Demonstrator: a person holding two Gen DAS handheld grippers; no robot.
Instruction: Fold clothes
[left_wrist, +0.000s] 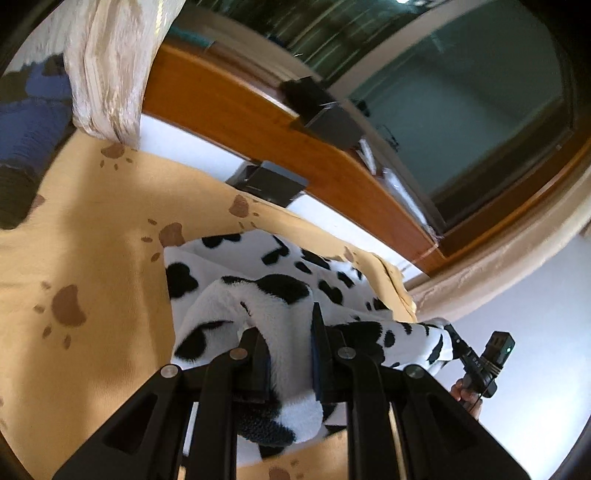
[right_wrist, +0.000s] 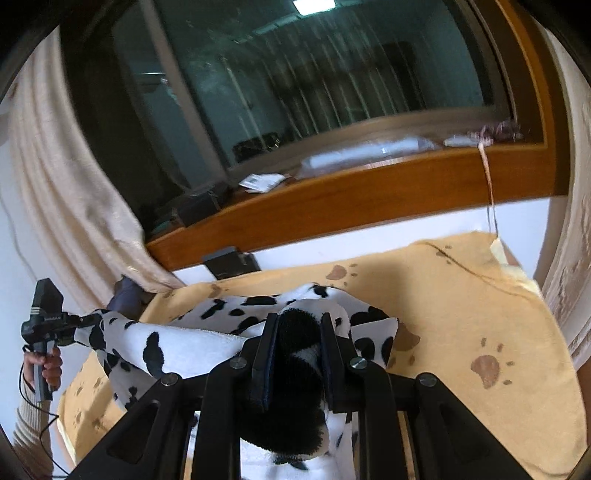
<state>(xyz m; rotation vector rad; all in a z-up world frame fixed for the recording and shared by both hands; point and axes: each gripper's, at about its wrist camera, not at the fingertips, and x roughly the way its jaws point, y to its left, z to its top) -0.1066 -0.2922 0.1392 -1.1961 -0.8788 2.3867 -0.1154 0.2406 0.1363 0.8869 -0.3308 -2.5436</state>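
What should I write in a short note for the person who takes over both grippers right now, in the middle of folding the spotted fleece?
Left gripper: shut on one part of the cow-print fleece garment.
Right gripper: shut on another part of the same garment, a black patch between its fingers.
The garment is lifted at both grips and stretched between them; the rest lies on the yellow paw-print blanket, below the wooden window sill.
Done: both grips taken, fold under way.
Left: lay the held edge over, release, smooth, and finish the remaining folds.
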